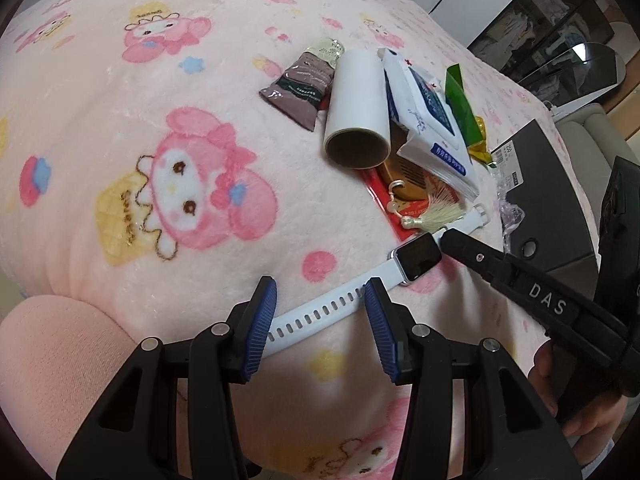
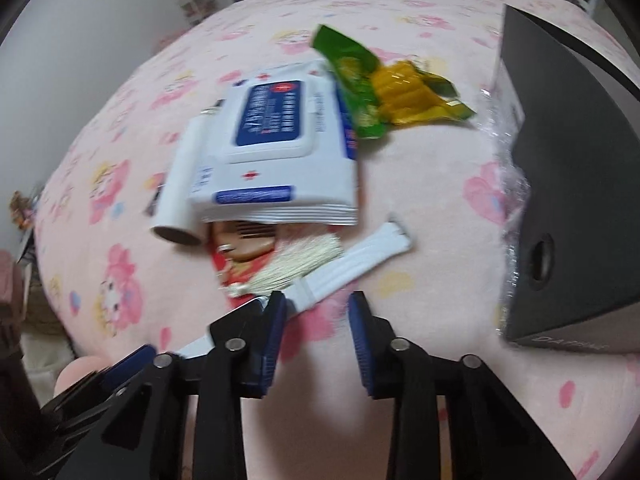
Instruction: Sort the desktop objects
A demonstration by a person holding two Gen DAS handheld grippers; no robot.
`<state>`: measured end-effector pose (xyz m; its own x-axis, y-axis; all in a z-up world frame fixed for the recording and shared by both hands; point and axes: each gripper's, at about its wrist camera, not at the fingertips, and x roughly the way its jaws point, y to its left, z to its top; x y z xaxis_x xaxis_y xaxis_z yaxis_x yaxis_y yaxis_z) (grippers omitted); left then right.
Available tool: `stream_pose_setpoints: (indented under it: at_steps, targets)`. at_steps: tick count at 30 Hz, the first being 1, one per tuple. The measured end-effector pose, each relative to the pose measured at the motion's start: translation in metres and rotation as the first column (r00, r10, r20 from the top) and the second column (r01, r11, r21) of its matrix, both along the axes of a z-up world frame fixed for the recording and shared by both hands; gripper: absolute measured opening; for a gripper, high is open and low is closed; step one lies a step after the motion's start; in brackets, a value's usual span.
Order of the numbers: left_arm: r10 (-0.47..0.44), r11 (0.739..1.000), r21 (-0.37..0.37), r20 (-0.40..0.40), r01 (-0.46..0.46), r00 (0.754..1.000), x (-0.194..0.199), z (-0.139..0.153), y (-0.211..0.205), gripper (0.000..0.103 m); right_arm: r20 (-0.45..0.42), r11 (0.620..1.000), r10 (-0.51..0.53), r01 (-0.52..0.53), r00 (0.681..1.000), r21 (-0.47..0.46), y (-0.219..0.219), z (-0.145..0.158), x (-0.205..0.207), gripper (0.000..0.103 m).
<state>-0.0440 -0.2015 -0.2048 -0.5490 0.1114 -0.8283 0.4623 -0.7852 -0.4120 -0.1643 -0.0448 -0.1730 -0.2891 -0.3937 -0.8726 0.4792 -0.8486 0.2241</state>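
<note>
A white smartwatch [image 1: 418, 256] lies on the pink blanket, its holed strap [image 1: 320, 312] running between the open fingers of my left gripper [image 1: 320, 300]. My right gripper [image 2: 318, 312] is open just in front of the watch's other strap [image 2: 352, 268]; its black finger [image 1: 520, 276] shows in the left wrist view beside the watch face. Behind lie a pile: white roll [image 1: 358, 108], wipes pack [image 2: 276, 148], brown tube [image 1: 302, 88], green snack bag [image 2: 352, 80], tasselled comb on red card [image 1: 404, 196].
A dark grey box [image 2: 580, 200] wrapped in clear plastic stands on the right of the blanket [image 1: 120, 120]. A pink cushion [image 1: 60, 340] sits at the near left. Furniture shows beyond the far edge.
</note>
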Motion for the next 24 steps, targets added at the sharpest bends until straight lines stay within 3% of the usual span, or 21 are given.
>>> stream_pose_setpoints:
  at_steps: [3,5,9,10,11,12,14,15,18,24]
  targets:
    - [-0.035,0.999,-0.015,-0.010,0.035,0.999,0.004,0.007,0.006,0.049,0.018,1.000,-0.019,0.020,1.000,-0.011,0.002,-0.001,-0.003,0.031]
    - [-0.073,0.995,-0.064,0.025,0.074,0.997,0.000,0.005,0.016,0.050,0.041,0.999,-0.033,0.034,0.999,-0.013,0.002,-0.005,-0.008,0.047]
    - [-0.103,0.982,-0.147,0.094,0.117,0.990,-0.011,-0.001,0.030,0.050,0.046,0.999,-0.038,0.040,0.998,-0.030,-0.003,-0.014,-0.018,0.048]
    - [-0.100,0.981,-0.156,0.101,0.115,0.990,-0.012,-0.002,0.030,0.050,0.046,0.999,-0.034,0.035,0.998,-0.037,-0.004,-0.015,-0.018,0.045]
    - [-0.093,0.981,-0.159,0.101,0.109,0.990,-0.013,-0.003,0.029,0.050,0.043,0.998,-0.029,0.031,0.999,-0.045,-0.004,-0.014,-0.017,0.034]
    - [-0.083,0.983,-0.157,0.093,0.097,0.992,-0.014,-0.002,0.026,0.048,0.036,0.998,-0.024,0.026,0.999,-0.054,-0.003,-0.011,-0.015,0.029]
    - [-0.044,0.986,-0.159,0.043,0.050,0.998,-0.011,0.004,0.016,0.040,0.024,0.997,-0.010,0.012,1.000,-0.080,-0.001,-0.006,-0.012,0.013]
    - [-0.024,0.986,-0.167,0.020,0.027,0.999,-0.010,0.008,0.011,0.035,0.021,0.996,-0.003,0.005,1.000,-0.091,0.000,-0.003,-0.009,0.012]
    - [0.041,0.985,-0.165,-0.027,-0.045,0.999,-0.003,0.013,-0.002,0.034,0.016,0.993,0.010,-0.008,1.000,-0.118,0.004,0.005,0.006,0.009]
    - [0.057,0.991,-0.115,-0.086,-0.067,0.995,0.007,0.016,-0.008,0.036,0.067,0.994,0.039,-0.032,0.997,-0.103,0.012,0.000,0.042,0.012]
